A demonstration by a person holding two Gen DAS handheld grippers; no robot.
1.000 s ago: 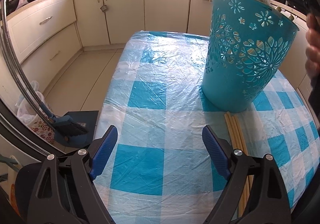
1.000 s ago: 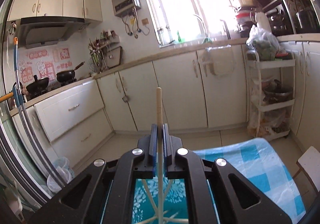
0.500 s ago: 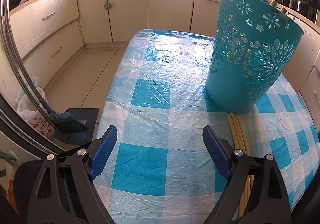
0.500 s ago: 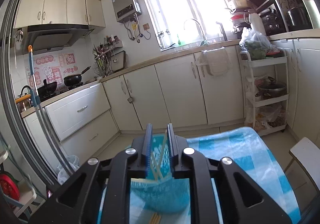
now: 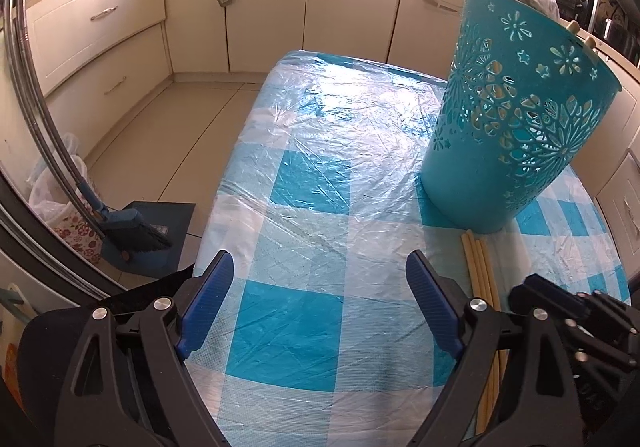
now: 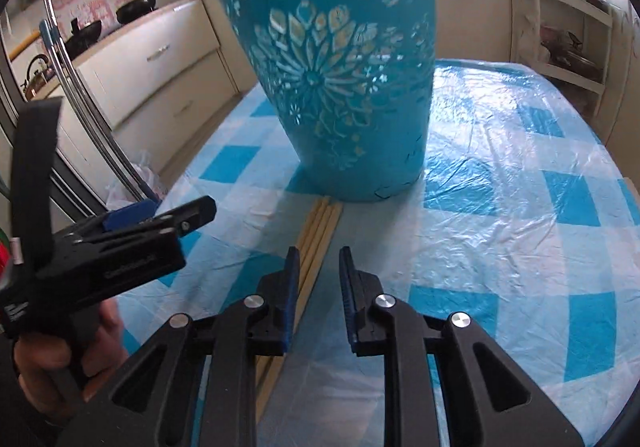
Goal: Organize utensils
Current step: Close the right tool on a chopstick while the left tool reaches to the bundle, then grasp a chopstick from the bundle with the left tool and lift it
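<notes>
A: Where is the left hand-held gripper (image 5: 320, 303)?

B: It points steeply down over the near part of the table (image 5: 320, 119), which wears a blue and white checked cloth under clear plastic. Its jaws stand wide apart with nothing between them, only cloth below. In the right wrist view a hand (image 6: 60, 359) grips its handle at the lower left, fingers curled round the black body.

A: And the right hand-held gripper (image 6: 318, 299)?

B: Also tilted down toward the table. Its jaws have just been opening from a tight close and now leave a narrow gap that holds nothing. The left blue pad sits just beside the chopsticks (image 6: 316, 243), partly in front of them in that view; whether it touches them I cannot tell.

A: Where do the chopsticks lie?

B: Flat on the cloth, a bundle of pale sticks side by side. Their far ends reach the foot of the blue basket (image 6: 344, 87). From the left wrist view they run between the 2 grippers, just right of the left one's right finger.

A: And the basket?

B: It stands upright near the middle of the table, with flower cut-outs in its wall. Pale stick tips show above its rim in the left wrist view.
</notes>
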